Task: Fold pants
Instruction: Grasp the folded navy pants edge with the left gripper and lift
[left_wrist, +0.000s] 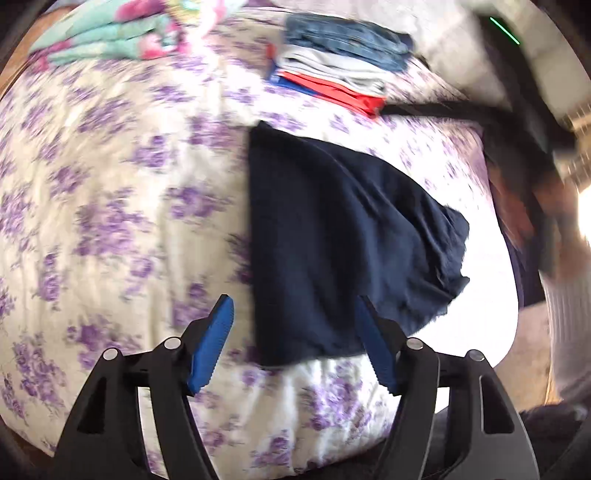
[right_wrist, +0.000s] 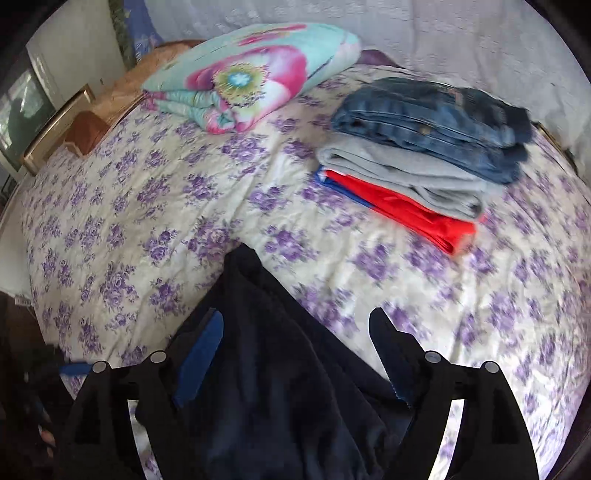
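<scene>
In the left wrist view we see the left hand-held gripper (left_wrist: 295, 343) hovering above the near edge of the bed with the white, purple-flowered cover (left_wrist: 122, 206), its blue-padded fingers (left_wrist: 210, 350) spread wide apart and gripping nothing. The dark navy soft-fabric pants (left_wrist: 332, 240) lie partly folded on the cover just ahead, running from the middle toward the bed's right edge. Toward the far edge sits a stack of folded clothes, blue jeans over grey and red (left_wrist: 340, 59), and at the far left corner a folded turquoise-and-pink floral blanket (left_wrist: 110, 37). We read no writing; the picture is blurred.

In the right wrist view the right hand-held gripper (right_wrist: 295, 354) sits low over the pants (right_wrist: 273, 369), which bunch up between its parted fingers (right_wrist: 199, 365); we cannot tell whether they touch the cloth. The stack (right_wrist: 424, 147) and blanket (right_wrist: 251, 74) lie beyond on the bed (right_wrist: 110, 221).
</scene>
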